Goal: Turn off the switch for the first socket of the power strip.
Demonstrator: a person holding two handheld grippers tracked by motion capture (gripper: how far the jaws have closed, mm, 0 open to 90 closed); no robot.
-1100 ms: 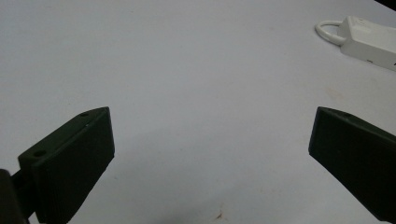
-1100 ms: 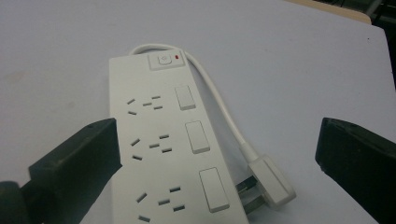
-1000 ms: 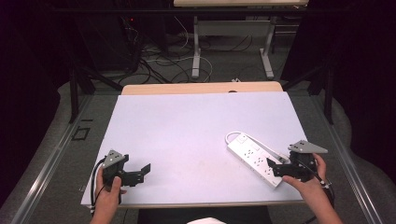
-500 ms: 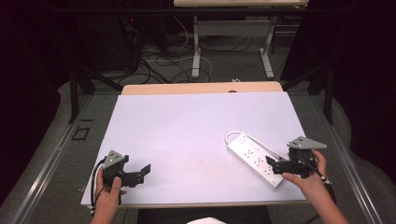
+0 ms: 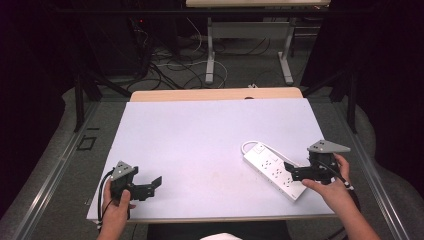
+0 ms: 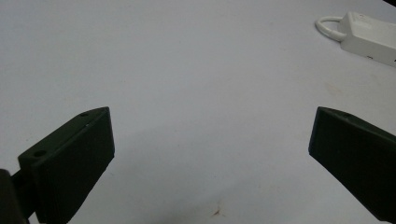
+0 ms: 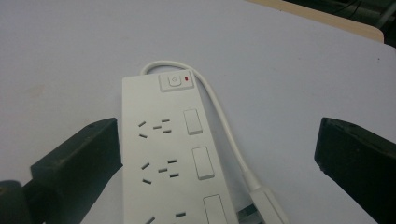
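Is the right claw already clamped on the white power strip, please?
No, the right claw is open, its jaws standing apart on either side of the power strip.

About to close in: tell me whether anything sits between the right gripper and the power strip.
Nothing visible does. The right gripper hangs open over the power strip, whose own cord runs along one side between the jaws.
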